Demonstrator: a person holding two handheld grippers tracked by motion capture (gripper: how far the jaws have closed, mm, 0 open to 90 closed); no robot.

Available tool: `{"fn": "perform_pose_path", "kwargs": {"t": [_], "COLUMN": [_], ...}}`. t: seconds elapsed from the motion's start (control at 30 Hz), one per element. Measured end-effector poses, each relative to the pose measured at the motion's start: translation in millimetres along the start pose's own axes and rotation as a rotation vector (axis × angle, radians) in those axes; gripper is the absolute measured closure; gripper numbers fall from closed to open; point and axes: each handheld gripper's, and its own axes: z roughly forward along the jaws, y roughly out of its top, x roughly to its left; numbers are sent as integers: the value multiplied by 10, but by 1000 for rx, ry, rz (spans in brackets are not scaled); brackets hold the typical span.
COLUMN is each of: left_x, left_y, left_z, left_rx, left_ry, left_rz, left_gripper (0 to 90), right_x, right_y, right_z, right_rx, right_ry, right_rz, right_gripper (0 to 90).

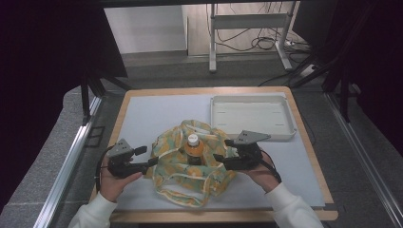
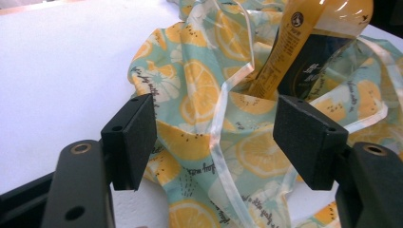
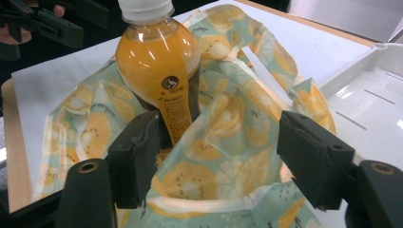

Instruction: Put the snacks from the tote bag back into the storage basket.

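Note:
An orange juice bottle (image 1: 193, 148) with a white cap stands upright inside a crumpled bag (image 1: 190, 171) printed with lemon slices, in the middle of the table. My left gripper (image 1: 151, 156) is open at the bag's left edge; its pads (image 2: 135, 137) straddle a fold of the bag (image 2: 204, 142), with the bottle (image 2: 309, 42) behind. At the bag's right side my right gripper (image 1: 224, 149) is open too. Its pads (image 3: 313, 156) stand either side of the bag's rim (image 3: 223, 142), and the bottle (image 3: 159, 61) rises just beyond them.
A white shallow tray (image 1: 253, 116) lies at the back right of the table, close behind my right gripper; its wall (image 3: 351, 71) shows in the right gripper view. A white mat (image 1: 152, 114) covers the wooden tabletop. The other gripper (image 3: 43, 19) appears at the top left.

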Motion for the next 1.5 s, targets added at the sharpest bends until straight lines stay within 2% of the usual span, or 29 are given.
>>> {"fn": "perform_pose_path", "kwargs": {"t": [0.33,0.7,0.97,1.37,1.5], "left_x": [27,25,46,47,52], "left_y": [-15,-21,-30,-34,-36], "left_z": [0,17,18,28,26], "left_rx": [2,8,11,17,17], "left_ry": [-1,-4,-3,-2,-1], "left_rz": [-6,-8,-8,-5,-6], "left_gripper": [318,318,318,318,318], "right_x": [79,228,324,333,339], "right_y": [107,301,350,323,314], "right_z": [154,485,721,763,771], "right_rx": [-11,-2,27,57,55], "right_ry": [13,73,85,59,43], "right_rz": [-18,-48,-65,-72,-72], "right_gripper": [249,203,173,219,289]}}
